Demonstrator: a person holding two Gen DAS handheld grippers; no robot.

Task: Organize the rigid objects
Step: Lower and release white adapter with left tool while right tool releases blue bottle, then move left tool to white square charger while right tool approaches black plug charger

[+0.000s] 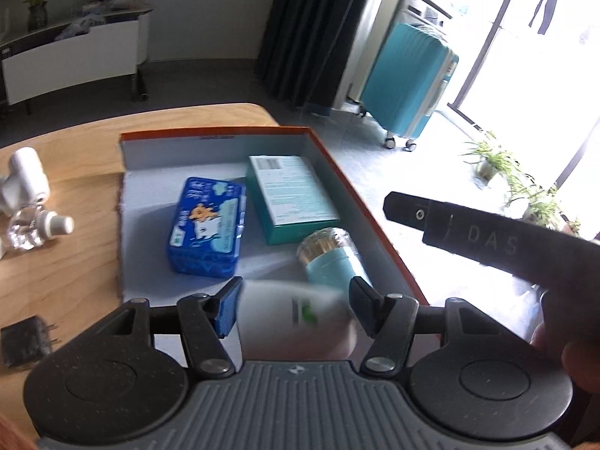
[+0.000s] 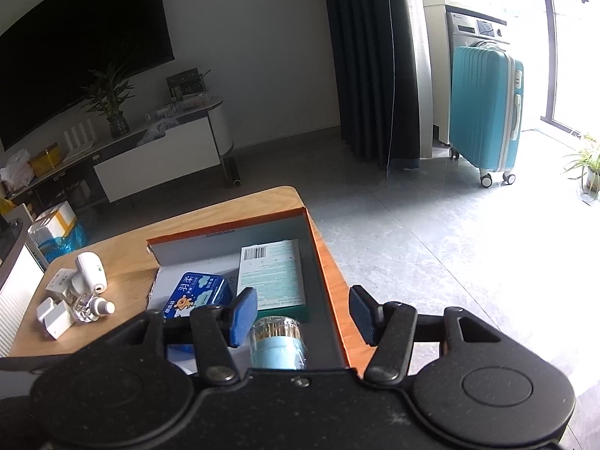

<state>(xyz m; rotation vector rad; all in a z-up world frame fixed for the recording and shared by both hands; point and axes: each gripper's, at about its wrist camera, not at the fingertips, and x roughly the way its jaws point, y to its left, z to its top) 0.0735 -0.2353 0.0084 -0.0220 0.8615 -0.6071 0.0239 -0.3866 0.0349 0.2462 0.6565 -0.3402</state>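
Observation:
An orange-rimmed cardboard box (image 1: 337, 165) stands on the wooden table (image 1: 75, 255). In it lie a blue tin (image 1: 206, 225), a teal carton (image 1: 292, 197) and a toothpick jar (image 1: 330, 258). A white bottle with a green logo (image 1: 300, 318), blurred, sits between the fingers of my left gripper (image 1: 296, 309) above the box's near end; the jaws stand wide and I cannot tell if they touch it. My right gripper (image 2: 303, 315) is open and empty above the box (image 2: 326, 281), over the toothpick jar (image 2: 277, 341). The tin (image 2: 195, 296) and carton (image 2: 272, 273) show there too.
Left of the box lie a white plastic device (image 1: 24, 180), a clear small bottle (image 1: 33, 228) and a black plug adapter (image 1: 26, 341); white adapters (image 2: 56, 315) show in the right wrist view. The table's right edge drops to the floor. A teal suitcase (image 2: 483, 112) stands far off.

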